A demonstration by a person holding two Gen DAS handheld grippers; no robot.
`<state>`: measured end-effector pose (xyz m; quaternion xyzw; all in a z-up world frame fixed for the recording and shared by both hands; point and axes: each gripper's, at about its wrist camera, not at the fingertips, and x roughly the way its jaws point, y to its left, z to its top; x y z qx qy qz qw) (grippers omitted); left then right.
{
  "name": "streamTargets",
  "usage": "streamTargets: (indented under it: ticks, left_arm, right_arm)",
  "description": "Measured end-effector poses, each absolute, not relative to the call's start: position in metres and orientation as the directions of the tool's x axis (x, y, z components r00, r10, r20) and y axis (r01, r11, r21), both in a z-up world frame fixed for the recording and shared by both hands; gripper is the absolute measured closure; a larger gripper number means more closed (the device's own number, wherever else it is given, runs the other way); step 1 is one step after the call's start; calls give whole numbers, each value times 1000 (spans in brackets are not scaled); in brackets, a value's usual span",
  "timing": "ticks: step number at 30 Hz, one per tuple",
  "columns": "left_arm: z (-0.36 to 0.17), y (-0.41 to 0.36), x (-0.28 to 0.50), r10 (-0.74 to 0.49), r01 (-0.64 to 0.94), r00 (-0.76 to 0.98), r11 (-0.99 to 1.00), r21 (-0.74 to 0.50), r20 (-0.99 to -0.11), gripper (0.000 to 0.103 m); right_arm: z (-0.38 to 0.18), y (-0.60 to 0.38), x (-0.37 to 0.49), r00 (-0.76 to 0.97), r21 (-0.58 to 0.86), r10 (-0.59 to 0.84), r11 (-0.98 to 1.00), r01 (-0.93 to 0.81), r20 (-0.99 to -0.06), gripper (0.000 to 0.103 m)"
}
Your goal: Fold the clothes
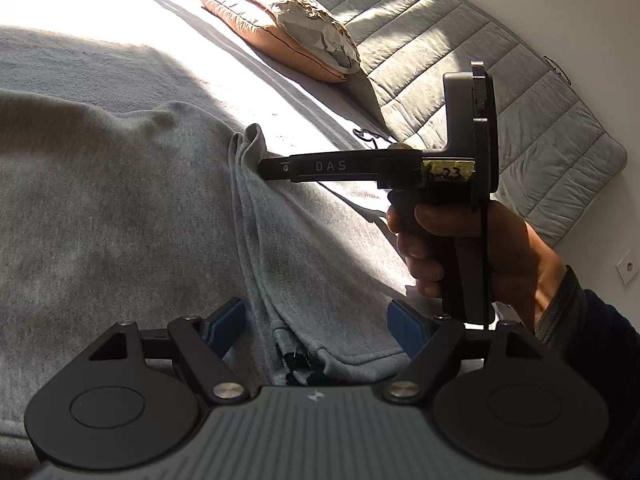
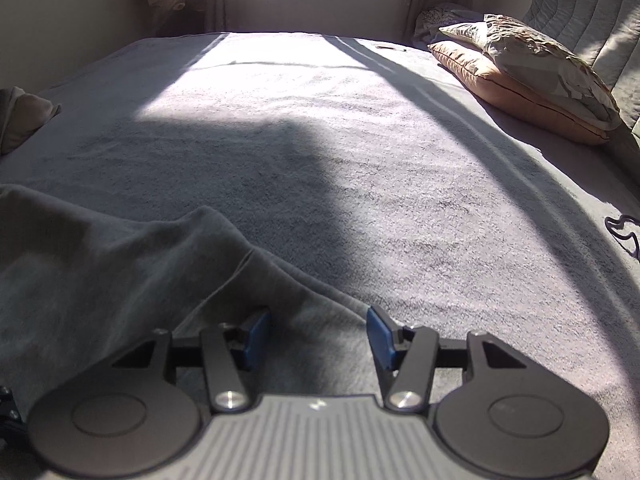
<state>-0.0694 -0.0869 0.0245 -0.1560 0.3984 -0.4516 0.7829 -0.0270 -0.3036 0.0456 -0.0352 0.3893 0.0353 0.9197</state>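
A grey sweatshirt-like garment (image 1: 120,200) lies spread over the bed, with a folded edge running down its middle toward my left gripper (image 1: 318,326). That gripper stands open, its blue pads (image 1: 230,322) on either side of the folded hem without pressing it. A person's hand (image 1: 480,248) holds my right gripper (image 1: 266,168), whose tip sits at a bunched ridge of the cloth. In the right wrist view the garment (image 2: 100,260) passes between the pads of my right gripper (image 2: 318,334), which are apart with slack cloth between them.
The grey bed cover (image 2: 320,140) stretches ahead, half in sunlight. Two stacked pillows (image 1: 288,28) (image 2: 532,68) lean by the quilted headboard (image 1: 500,80). A thin black cord (image 2: 624,232) lies at the right. Another bundle of cloth (image 2: 24,116) sits at the left edge.
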Motion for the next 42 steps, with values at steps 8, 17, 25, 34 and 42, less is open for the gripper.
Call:
streamTargets:
  ticks: [8, 17, 25, 34, 42]
  left_arm:
    - [23, -90, -71, -823, 571, 287, 558, -602, -491, 22]
    - [19, -90, -67, -766, 551, 349, 634, -543, -540, 73]
    - [16, -85, -61, -767, 517, 346, 636, -573, -540, 71]
    - [20, -86, -62, -784, 512, 328, 616, -599, -527, 54]
    - [22, -97, -72, -763, 579, 356, 633, -514, -540, 54]
  right_arm:
    - [56, -316, -67, 677, -7, 49, 997, -80, -734, 41]
    - [52, -336, -124, 677, 12, 58, 997, -73, -734, 41]
    - [34, -326, -135, 665, -12, 84, 990, -138, -743, 37]
    - [39, -316, -141, 657, -19, 115, 981, -194, -745, 36]
    - [44, -327, -157, 630, 5, 150, 974, -226, -762, 36]
